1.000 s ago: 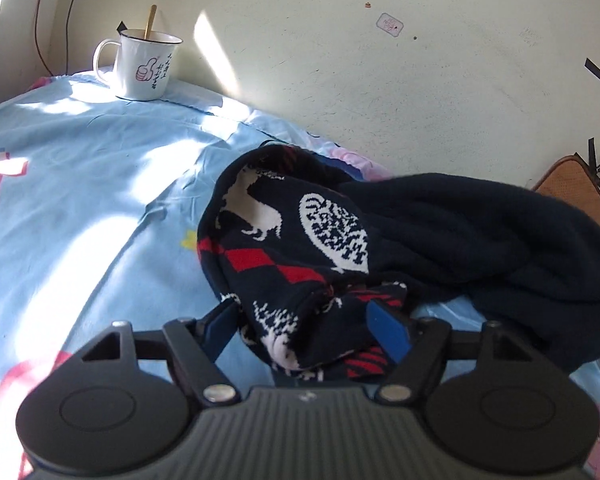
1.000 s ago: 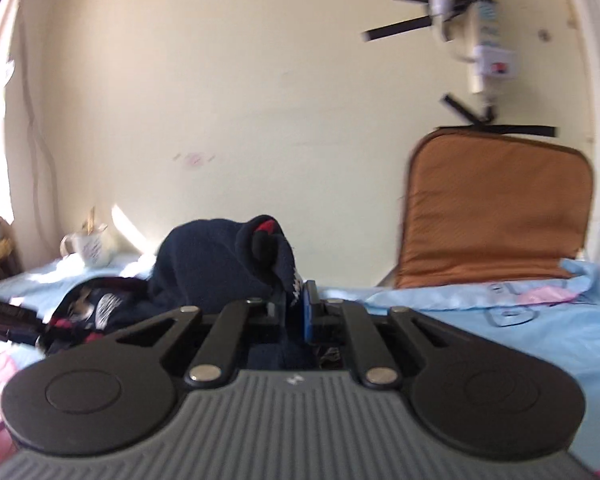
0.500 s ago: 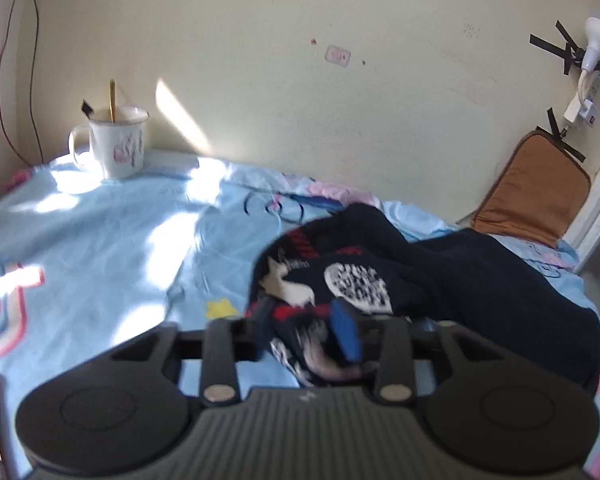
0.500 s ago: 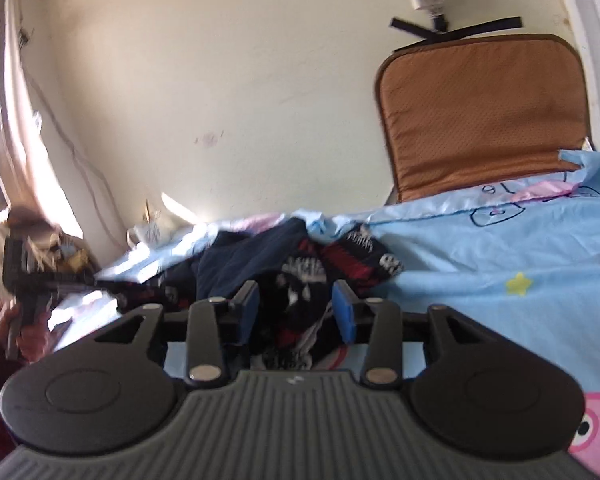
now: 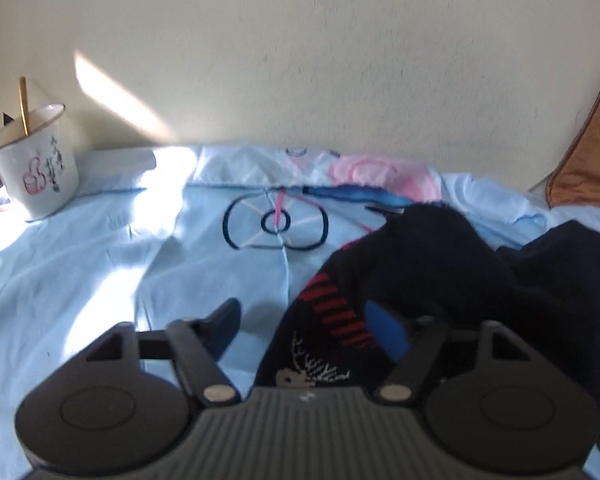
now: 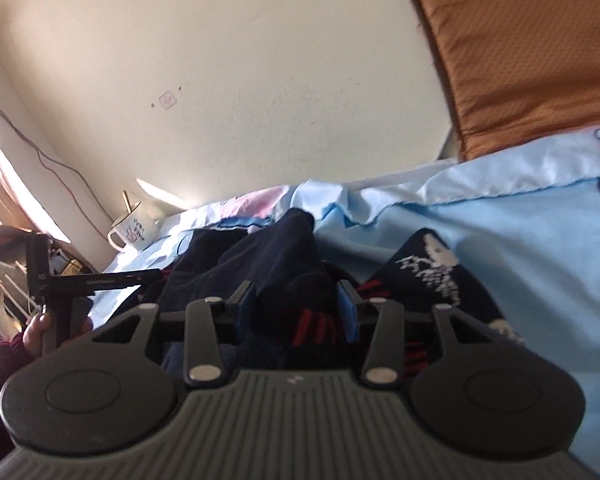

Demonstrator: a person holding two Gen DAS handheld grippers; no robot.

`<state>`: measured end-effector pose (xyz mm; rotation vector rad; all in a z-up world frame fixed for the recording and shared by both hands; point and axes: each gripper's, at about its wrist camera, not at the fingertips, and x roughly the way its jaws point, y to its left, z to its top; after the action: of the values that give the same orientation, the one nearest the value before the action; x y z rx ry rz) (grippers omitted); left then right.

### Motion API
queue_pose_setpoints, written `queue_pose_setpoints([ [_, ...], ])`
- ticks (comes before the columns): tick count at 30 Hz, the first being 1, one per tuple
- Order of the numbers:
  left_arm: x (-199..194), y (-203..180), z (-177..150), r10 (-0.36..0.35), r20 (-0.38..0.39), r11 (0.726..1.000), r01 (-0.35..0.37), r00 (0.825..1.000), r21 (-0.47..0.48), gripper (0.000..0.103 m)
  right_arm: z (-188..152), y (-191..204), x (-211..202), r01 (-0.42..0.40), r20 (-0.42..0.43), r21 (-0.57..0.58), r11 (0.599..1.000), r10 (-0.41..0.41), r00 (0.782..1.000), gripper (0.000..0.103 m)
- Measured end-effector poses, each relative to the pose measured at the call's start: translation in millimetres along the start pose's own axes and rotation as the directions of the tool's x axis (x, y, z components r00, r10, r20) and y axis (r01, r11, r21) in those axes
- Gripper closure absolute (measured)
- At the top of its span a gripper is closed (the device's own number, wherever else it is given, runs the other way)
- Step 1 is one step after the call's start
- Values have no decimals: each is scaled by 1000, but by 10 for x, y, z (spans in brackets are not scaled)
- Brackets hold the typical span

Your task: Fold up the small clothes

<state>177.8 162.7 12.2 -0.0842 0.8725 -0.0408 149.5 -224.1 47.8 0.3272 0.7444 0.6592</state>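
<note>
On the blue bedsheet (image 5: 100,248), navy knit garment (image 5: 420,256) is lying crumpled at 3 o'clock of left gripper (image 5: 304,320), soft and floppy; both grippers' jaws apart, right gripper (image 6: 298,304) straddling folds—likely best pinching a hem.

Hard sunlight slants in from the left, streaking the wall (image 5: 116,92) and bleaching the blue sheet (image 5: 60,264), while both fisheye views bend, darken and soften at their edges.
</note>
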Motion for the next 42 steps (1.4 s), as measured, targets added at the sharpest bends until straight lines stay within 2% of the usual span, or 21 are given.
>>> queue_pose_setpoints([
  [1,-21,-33,-6,19,12,999,-20,1000,25,81,-4,131,14,-18,-9,-58,998,18,1000,81],
  [2,-52,-31,1,-12,-2,1000,12,1000,20,93,-32,339,3,-49,-18,-141,989,47,999,84],
  [4,-200,-30,-10,-31,7,1000,31,1000,6,96,-190,786,-74,-140,-55,-313,939,130,990,84],
  [6,-340,-35,-72,-40,36,999,39,999,24,97,-486,1229,-114,-278,-175,-459,844,221,959,82],
  [8,-427,-21,-133,-54,40,998,53,998,26,97,-774,1510,-127,-363,-297,-540,759,232,926,76],
  [10,-485,-57,-161,-51,44,997,49,998,54,93,-923,1590,-180,-361,-319,-582,729,205,926,71],
  [12,-525,-110,-183,-23,66,995,16,998,97,90,-876,1512,-252,-320,-285,-570,756,183,941,66],
  [14,-522,-161,-167,-4,89,990,-8,996,141,70,-722,1344,-357,-259,-224,-521,813,163,961,65],
  [16,-482,-176,-130,8,112,988,-25,994,151,36,-623,1220,-486,-208,-177,-481,852,138,975,60],
  [19,-365,-176,-70,6,123,989,-24,992,148,32,-604,1213,-503,-173,-147,-479,861,116,982,52],
  [20,-321,-169,-62,1,116,991,-17,993,135,32,-633,1263,-458,-176,-147,-491,853,118,982,44],
  [23,-193,-130,-60,-32,86,995,24,996,95,44,-679,1438,-301,-208,-171,-533,820,137,976,29],
  [25,-123,-126,-89,-57,56,996,53,997,68,71,-679,1523,-142,-224,-192,-544,809,140,971,27],
  [27,-103,-150,-131,-73,44,996,70,996,56,88,-632,1579,66,-240,-218,-524,817,143,965,26],
  [29,-153,-206,-179,-53,62,997,49,997,62,94,-580,1577,275,-232,-249,-475,849,124,961,28],
  [31,-240,-213,-196,-51,82,997,46,995,56,96,-587,1541,452,-207,-306,-426,881,75,949,49],
  [32,-286,-200,-195,-55,92,998,51,994,48,96,-617,1522,474,-184,-318,-415,891,48,947,71],
  [34,-436,-174,-197,-67,126,998,65,990,26,97,-629,1534,306,-148,-253,-438,886,36,967,78],
  [38,-852,-168,-207,-69,236,997,72,969,-6,97,-435,1537,-479,-10,6,-472,882,15,1000,80],
  [40,-1054,-180,-208,-82,286,995,93,955,-28,97,-320,1524,-863,103,130,-468,878,-47,990,81],
  [42,-1267,-223,-209,-87,337,993,107,937,-44,97,-232,1551,-1247,253,274,-473,844,-132,953,81],
])
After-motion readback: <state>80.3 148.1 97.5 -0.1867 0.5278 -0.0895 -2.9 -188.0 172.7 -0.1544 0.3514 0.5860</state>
